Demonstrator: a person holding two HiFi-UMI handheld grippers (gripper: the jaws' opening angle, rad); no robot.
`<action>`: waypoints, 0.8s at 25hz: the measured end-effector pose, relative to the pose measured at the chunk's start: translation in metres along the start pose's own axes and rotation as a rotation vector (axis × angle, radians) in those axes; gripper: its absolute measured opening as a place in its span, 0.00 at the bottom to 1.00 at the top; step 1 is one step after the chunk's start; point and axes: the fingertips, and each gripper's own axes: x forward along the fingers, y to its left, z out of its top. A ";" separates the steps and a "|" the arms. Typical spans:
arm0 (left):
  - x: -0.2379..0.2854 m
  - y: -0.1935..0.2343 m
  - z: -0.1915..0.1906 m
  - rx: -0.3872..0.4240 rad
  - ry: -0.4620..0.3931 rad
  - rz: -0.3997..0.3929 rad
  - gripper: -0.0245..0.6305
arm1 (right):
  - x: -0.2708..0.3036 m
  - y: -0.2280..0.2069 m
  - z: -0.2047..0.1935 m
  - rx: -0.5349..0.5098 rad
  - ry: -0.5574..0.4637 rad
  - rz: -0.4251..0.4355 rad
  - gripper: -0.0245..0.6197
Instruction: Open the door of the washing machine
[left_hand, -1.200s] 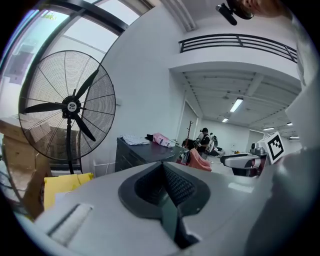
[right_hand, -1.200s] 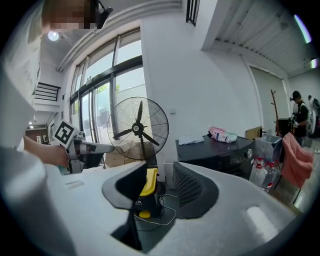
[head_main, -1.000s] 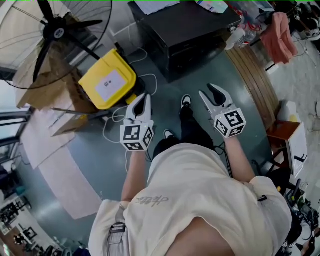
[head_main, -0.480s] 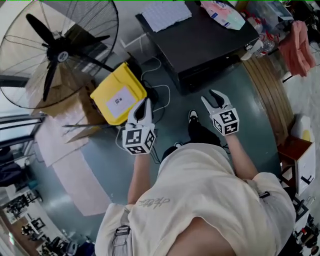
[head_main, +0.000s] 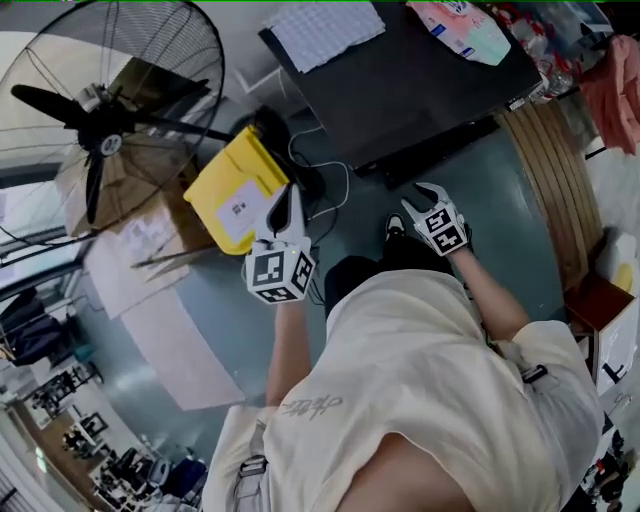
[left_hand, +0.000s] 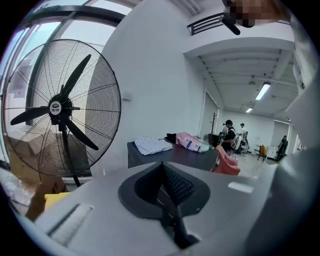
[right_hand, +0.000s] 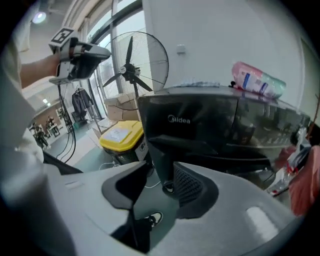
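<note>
The washing machine (head_main: 400, 90) is a black box at the top of the head view, and the right gripper view shows its glossy front (right_hand: 200, 130) with white print, close ahead. No door handle is clear to me. My right gripper (head_main: 420, 197) hangs low in front of the machine, above the person's shoe. It is open (right_hand: 157, 172) with nothing between its fingers. My left gripper (head_main: 292, 190) is held level, left of the machine and above a yellow bin. Its jaws (left_hand: 162, 167) look pressed together and empty.
A yellow-lidded bin (head_main: 240, 190) and a big standing fan (head_main: 105, 130) stand left of the machine, with cardboard boxes (head_main: 140, 240) behind. A white cloth (head_main: 325, 30) and a pink bag (head_main: 460, 25) lie on the machine's top. Cables (head_main: 330, 195) trail on the floor.
Both grippers have moved toward the machine. The right one has sunk and tipped downward in front of it. The left one has slid forward at about the same height.
</note>
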 end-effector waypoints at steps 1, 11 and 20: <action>0.001 0.000 -0.001 -0.001 0.008 0.003 0.06 | 0.007 -0.002 -0.007 0.045 0.018 0.005 0.30; 0.021 -0.005 -0.019 -0.027 0.114 0.011 0.06 | 0.053 -0.035 -0.076 0.565 0.167 -0.099 0.30; -0.008 0.005 -0.052 -0.067 0.203 0.099 0.06 | 0.097 -0.044 -0.099 0.733 0.234 -0.266 0.34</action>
